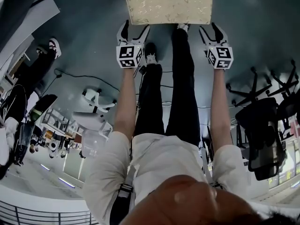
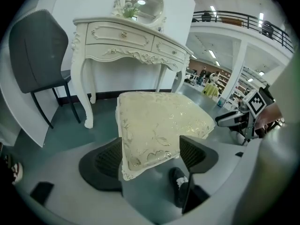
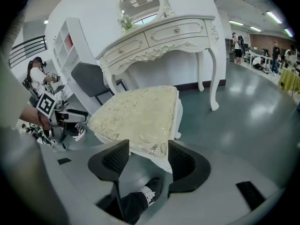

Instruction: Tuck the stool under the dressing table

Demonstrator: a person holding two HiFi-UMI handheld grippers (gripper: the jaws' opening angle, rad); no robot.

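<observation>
Your left tongs (image 1: 136, 27) and right tongs (image 1: 209, 28) gape wide, each straddling 1 near corner of the cream, gold-patterned cushioned stool (image 1: 168, 3), ungripped; the ornate white dressing table (image 2: 124, 39) stands beyond.

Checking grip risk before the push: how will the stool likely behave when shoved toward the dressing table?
The stool has a padded fabric seat, so its corners will probably squash under pressure. The floor looks smooth and glossy, so it should slide fairly easily. Pushed high at the seat, it might tip slightly.
</observation>
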